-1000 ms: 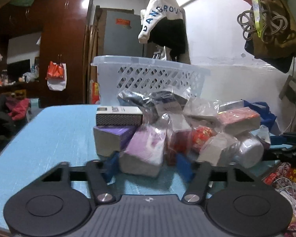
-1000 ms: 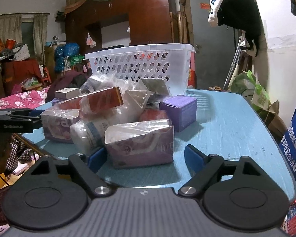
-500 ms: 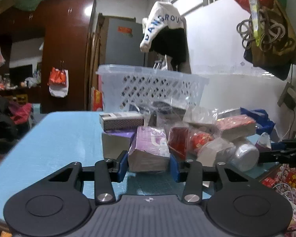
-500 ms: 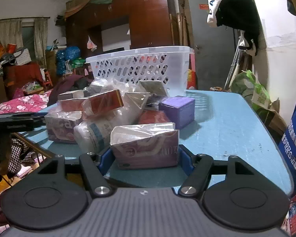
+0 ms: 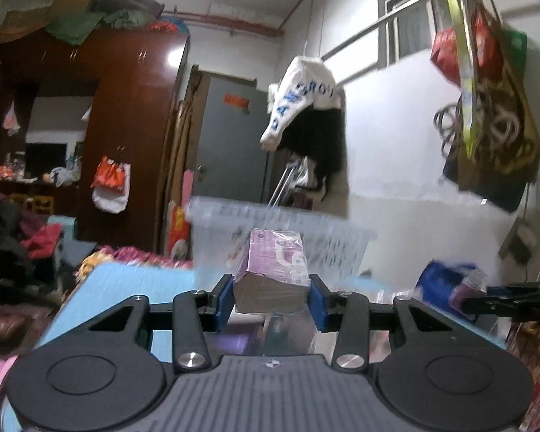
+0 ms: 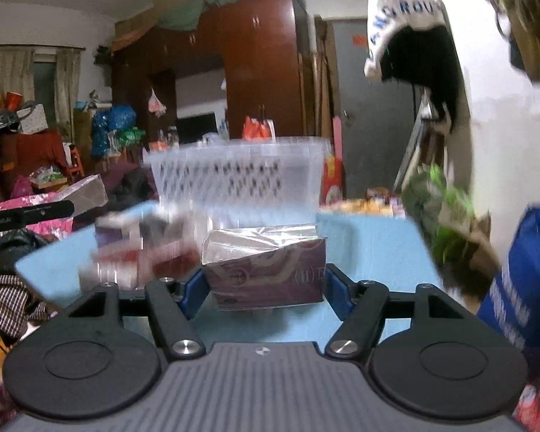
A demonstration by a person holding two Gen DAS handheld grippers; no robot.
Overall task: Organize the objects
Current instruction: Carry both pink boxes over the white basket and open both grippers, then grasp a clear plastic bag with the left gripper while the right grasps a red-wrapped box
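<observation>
1. The left gripper [image 5: 271, 297] was clamped on a purple plastic-wrapped pack [image 5: 273, 270], its blue pads pressed against both sides, and the pack hung clear of the blue table [image 5: 126, 284].
2. The right gripper [image 6: 264, 289] was clamped the same way on a maroon pack with a silvery wrapped top [image 6: 266, 266], also held off the table surface.
3. Each pair of jaws had closed onto its pack within the last second, and at this moment both stood firmly shut on their loads.
4. Judged as progress: two items were picked up but not yet put away, and the task was probably at an early stage.
5. A pile of wrapped boxes [image 6: 133, 248] was left on the table, blurred, between the right gripper and the basket.
6. The white perforated basket [image 6: 234, 176] stood at the far side of the table, beyond both packs; it seemed the likely destination.
7. Its contents could not be made out; blur and its wall hid the inside.
</observation>
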